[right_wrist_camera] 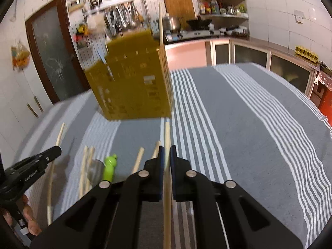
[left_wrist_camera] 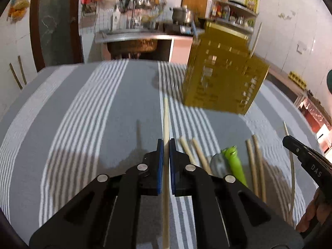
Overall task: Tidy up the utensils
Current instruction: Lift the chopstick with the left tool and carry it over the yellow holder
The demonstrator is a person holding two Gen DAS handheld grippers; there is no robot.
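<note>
Two grippers are in use, each clamped on one wooden chopstick. The left gripper (left_wrist_camera: 166, 145) is closed on a chopstick (left_wrist_camera: 166, 120) whose long axis runs straight ahead between the blue pads, its free end directed toward the yellow utensil holder (left_wrist_camera: 222, 78). The right gripper (right_wrist_camera: 167, 151) is likewise closed on a chopstick (right_wrist_camera: 167, 132), also aligned with its fingers and directed at the same holder (right_wrist_camera: 134, 83).

Relation governing the next move, as judged: the holder stands upright on the striped tablecloth (left_wrist_camera: 83, 114), ahead of both tools; it lies ahead and right of the left gripper, ahead and left of the right gripper. Neither is clearly nearer. Each held stick would need tipping toward vertical before entering the holder's open top.

Count, left wrist view: one holder; one chopstick (left_wrist_camera: 256, 39) already standing in it; two sticks gripped; four loose chopsticks (left_wrist_camera: 257, 161) lying on the cloth nearer than the holder, in two pairs; one green-handled utensil (left_wrist_camera: 235, 164) between those pairs. Blur makes the loose count approximate.
</note>
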